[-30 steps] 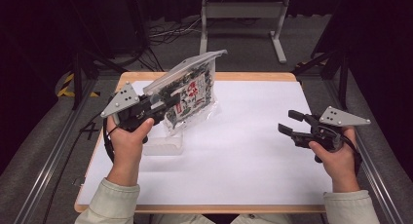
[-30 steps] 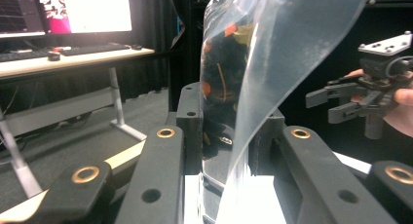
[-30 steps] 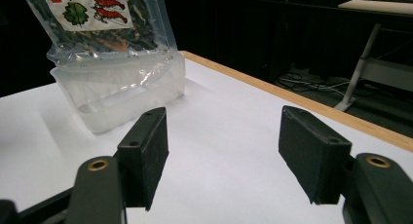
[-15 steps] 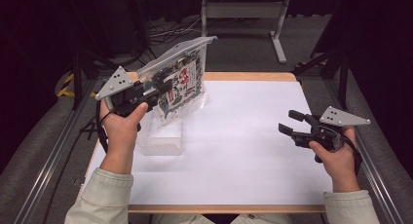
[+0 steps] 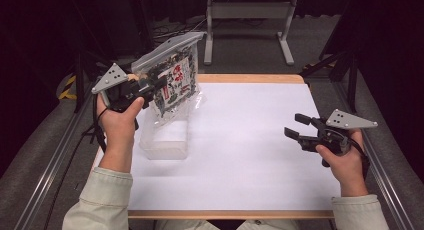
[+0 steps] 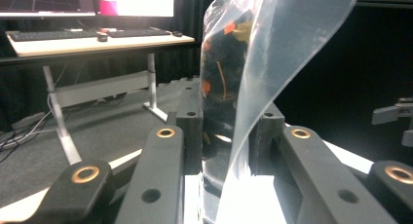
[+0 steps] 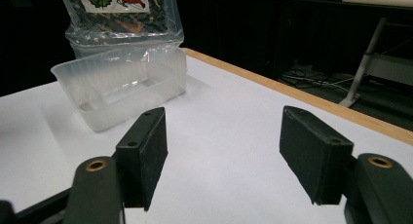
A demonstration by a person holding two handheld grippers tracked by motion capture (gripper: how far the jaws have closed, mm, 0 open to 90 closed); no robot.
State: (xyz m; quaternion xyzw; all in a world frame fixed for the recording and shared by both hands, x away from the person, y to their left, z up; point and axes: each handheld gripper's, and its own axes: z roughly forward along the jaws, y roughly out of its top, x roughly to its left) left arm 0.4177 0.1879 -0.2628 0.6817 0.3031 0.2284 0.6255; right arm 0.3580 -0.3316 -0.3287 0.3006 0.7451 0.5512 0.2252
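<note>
Clear plastic zip bag of printed snack packet [image 5: 172,77], pinched in the closed left gripper [image 5: 150,85] over the translucent plastic tray [image 5: 166,139], could slip free, with the right gripper [image 5: 297,131] wide open, empty.

Dark room, grey floor [image 5: 240,50] (metal desk legs [image 5: 286,35] behind).

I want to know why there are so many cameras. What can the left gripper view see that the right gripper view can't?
The left gripper view looks along its own black jaws, shut on the clear bag. Behind them stands a desk with a keyboard and lit screens.

The right gripper view has things the other lacks: its own jaws standing wide apart with nothing between them, the clear plastic tray resting on the table, and the bag's printed label.

Both views show the bag and some of the white table.
</note>
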